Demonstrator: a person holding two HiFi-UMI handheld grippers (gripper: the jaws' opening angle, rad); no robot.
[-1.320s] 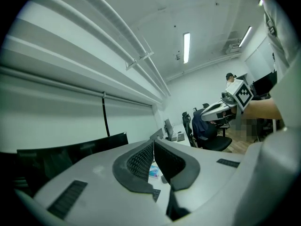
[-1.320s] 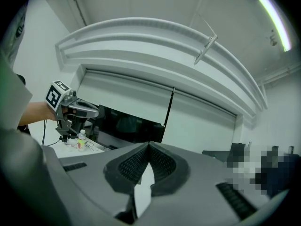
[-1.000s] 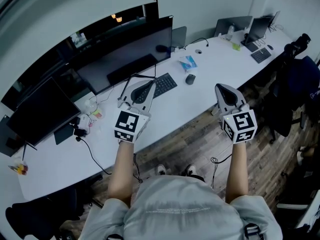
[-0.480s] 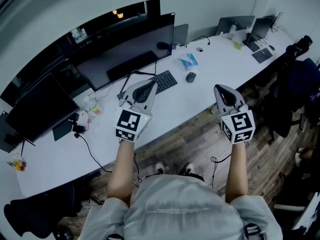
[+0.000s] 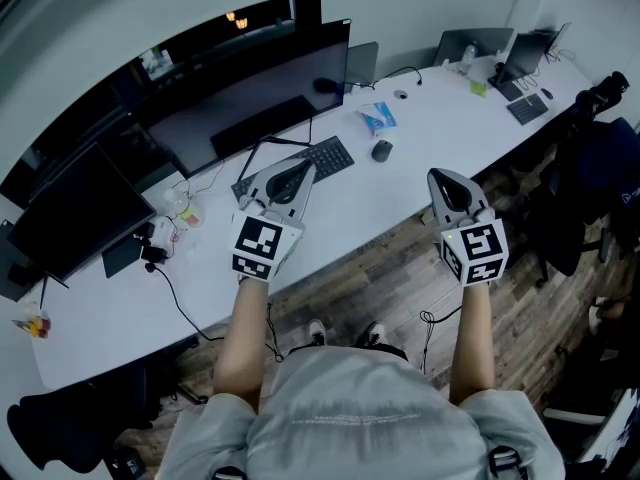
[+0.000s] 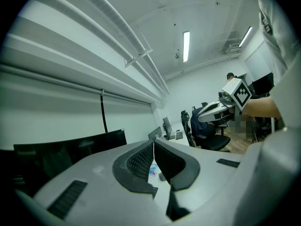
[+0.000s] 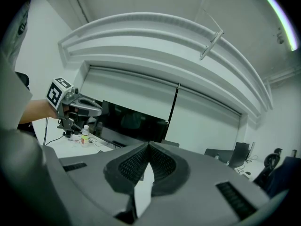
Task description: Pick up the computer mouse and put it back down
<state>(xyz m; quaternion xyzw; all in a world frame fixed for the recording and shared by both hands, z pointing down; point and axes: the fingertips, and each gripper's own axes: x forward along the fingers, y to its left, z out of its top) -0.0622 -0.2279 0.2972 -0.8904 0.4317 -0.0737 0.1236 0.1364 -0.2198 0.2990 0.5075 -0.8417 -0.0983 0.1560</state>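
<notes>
The dark computer mouse (image 5: 381,151) lies on the long white desk (image 5: 400,193), to the right of a black keyboard (image 5: 327,156). My left gripper (image 5: 298,173) hovers over the keyboard's left part, level, its jaws shut with nothing between them (image 6: 153,144). Through the slit below its tips a small dark shape, probably the mouse (image 6: 162,176), shows far ahead. My right gripper (image 5: 447,180) hangs at the desk's front edge, below and right of the mouse and well apart from it. Its pads meet at the tip, empty (image 7: 148,145).
Large dark monitors (image 5: 250,98) line the back of the desk. A blue packet (image 5: 376,118) lies behind the mouse, and a small bottle (image 5: 183,211) and cables sit at the left. More screens and a keyboard (image 5: 523,108) stand far right, beside office chairs (image 5: 600,158).
</notes>
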